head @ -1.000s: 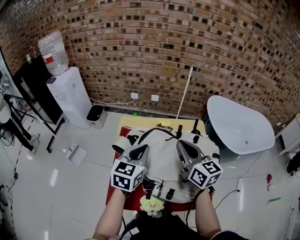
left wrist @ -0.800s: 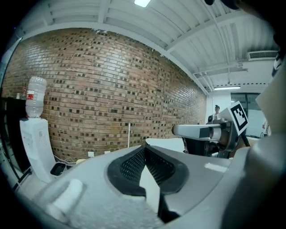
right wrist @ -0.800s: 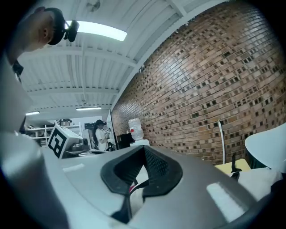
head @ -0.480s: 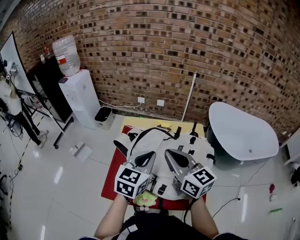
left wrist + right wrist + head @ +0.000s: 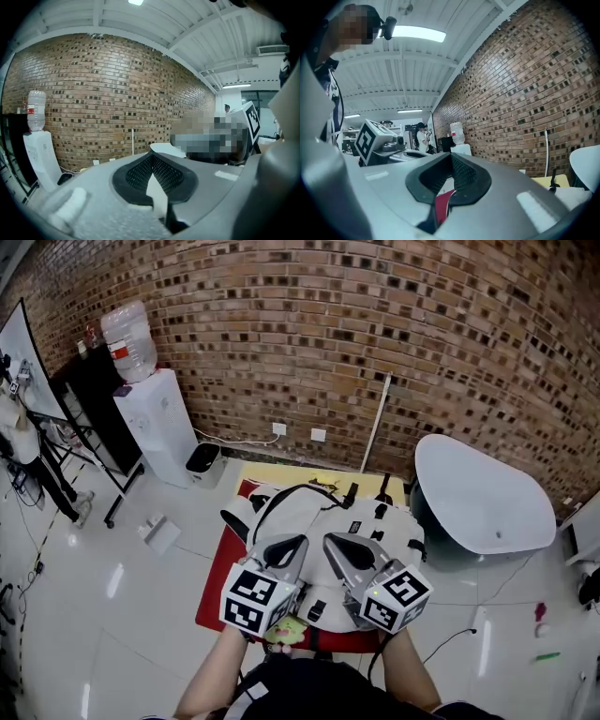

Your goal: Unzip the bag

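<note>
Brick wall (image 5: 375, 334) behind; the bag (image 5: 319, 512) lies on the table (image 5: 216, 596) under my left gripper (image 5: 284, 547) and right gripper (image 5: 339, 547), both jaws together on nothing. Coming down shut, I could shove the bag and miss its zip.

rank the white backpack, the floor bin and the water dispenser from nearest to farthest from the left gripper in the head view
1. white backpack, just ahead of and below the left gripper
2. floor bin, ahead-left by the wall
3. water dispenser, beyond the bin, further left
</note>
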{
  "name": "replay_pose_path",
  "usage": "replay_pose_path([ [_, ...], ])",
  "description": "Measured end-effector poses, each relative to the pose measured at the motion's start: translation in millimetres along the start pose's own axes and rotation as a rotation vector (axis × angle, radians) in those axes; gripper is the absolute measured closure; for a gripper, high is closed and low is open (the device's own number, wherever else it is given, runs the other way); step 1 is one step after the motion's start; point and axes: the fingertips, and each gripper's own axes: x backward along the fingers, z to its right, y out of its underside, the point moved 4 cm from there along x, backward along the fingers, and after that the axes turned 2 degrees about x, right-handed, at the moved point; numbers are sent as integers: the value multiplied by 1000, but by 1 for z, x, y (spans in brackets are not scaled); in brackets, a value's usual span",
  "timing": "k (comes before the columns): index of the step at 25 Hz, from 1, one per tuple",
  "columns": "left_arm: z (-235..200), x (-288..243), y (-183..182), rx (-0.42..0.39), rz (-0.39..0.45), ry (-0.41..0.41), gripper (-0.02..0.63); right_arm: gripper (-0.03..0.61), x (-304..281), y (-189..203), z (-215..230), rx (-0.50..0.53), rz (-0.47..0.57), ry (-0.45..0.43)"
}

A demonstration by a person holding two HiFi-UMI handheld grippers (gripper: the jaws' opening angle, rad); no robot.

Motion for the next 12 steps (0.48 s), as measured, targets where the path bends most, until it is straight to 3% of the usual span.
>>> replay_pose_path([
  [12,1,-7,-14,-36,-3,22,611,572,-2,-8,0,25,-15,-3],
])
